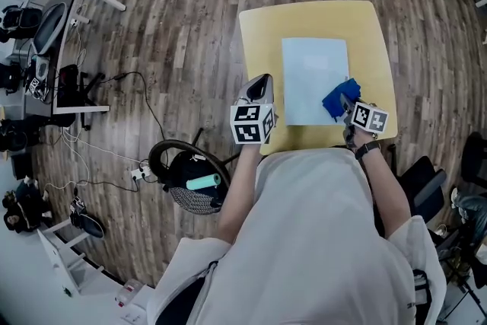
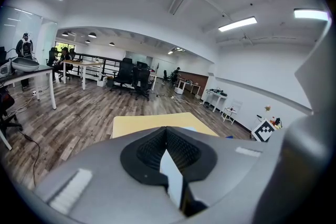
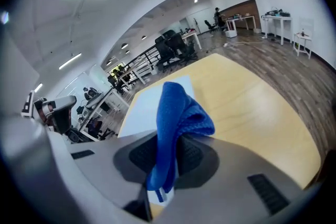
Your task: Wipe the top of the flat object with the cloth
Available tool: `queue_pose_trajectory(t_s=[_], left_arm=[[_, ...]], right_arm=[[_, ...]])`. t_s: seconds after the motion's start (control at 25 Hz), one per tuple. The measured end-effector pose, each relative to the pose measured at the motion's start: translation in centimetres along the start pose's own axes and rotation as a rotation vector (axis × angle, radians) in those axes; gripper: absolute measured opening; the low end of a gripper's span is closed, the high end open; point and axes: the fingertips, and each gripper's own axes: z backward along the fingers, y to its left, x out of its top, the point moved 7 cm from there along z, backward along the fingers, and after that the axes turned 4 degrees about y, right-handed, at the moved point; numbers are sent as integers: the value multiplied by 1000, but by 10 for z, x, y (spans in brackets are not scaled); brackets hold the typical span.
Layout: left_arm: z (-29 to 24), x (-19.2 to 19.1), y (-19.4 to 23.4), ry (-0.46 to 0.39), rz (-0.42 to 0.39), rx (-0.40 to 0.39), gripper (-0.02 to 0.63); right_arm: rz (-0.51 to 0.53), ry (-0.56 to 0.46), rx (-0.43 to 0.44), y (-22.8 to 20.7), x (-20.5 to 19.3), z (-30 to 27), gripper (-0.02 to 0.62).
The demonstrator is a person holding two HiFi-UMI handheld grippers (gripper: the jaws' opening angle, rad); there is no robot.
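Observation:
A pale blue flat sheet (image 1: 314, 80) lies on the yellow table (image 1: 262, 34). My right gripper (image 1: 346, 109) is shut on a blue cloth (image 1: 338, 98) and holds it at the sheet's near right corner. In the right gripper view the blue cloth (image 3: 176, 123) sticks up from between the jaws, with the flat sheet (image 3: 149, 102) beyond it. My left gripper (image 1: 261, 83) is shut with nothing in it, raised over the table's left edge beside the sheet. The left gripper view shows the yellow table (image 2: 142, 124) ahead of the closed jaws.
The small table stands on a wood floor (image 1: 175, 19). A black bag with a teal bottle (image 1: 203, 182) sits on the floor at the near left. Cables (image 1: 114, 156) trail to a desk with equipment (image 1: 46, 34) far left. Chairs (image 1: 422, 190) stand at the right.

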Motion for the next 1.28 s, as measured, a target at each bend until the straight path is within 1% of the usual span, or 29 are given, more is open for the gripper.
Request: queue_pose_trajectory(t_s=[0.16, 0.28, 0.36, 0.48, 0.6, 0.76, 0.92, 1.0, 1.04, 1.16, 1.28], left_arm=[[-3, 2, -1, 6, -7, -10, 9], [-5, 3, -5, 8, -14, -17, 9], [-4, 3, -5, 5, -19, -19, 9], [-2, 3, -3, 0, -21, -12, 9], [0, 4, -2, -5, -21, 0, 9], [9, 4, 1, -14, -11, 21, 9], [20, 2, 7, -24, 0, 40, 9], [23, 2, 8, -27, 6, 51, 9], [24, 1, 9, -27, 9, 55, 9], [27, -3, 10, -24, 17, 60, 9], [30, -4, 9, -23, 19, 59, 9]], right_arm=[[-46, -33, -58, -26, 4, 16, 52], [-68, -57, -67, -33, 9, 22, 52], [-74, -74, -56, -29, 13, 23, 52], [-74, -80, 9, -10, 18, 18, 52], [-36, -60, 98, 25, 19, 5, 52], [49, 22, 245, 91, 4, -22, 52], [126, 96, 334, 149, -13, -46, 52], [172, 122, 383, 171, -17, -54, 52], [191, 136, 396, 178, -20, -58, 52], [235, 165, 396, 187, -33, -69, 52], [258, 173, 382, 183, -40, -73, 52]])
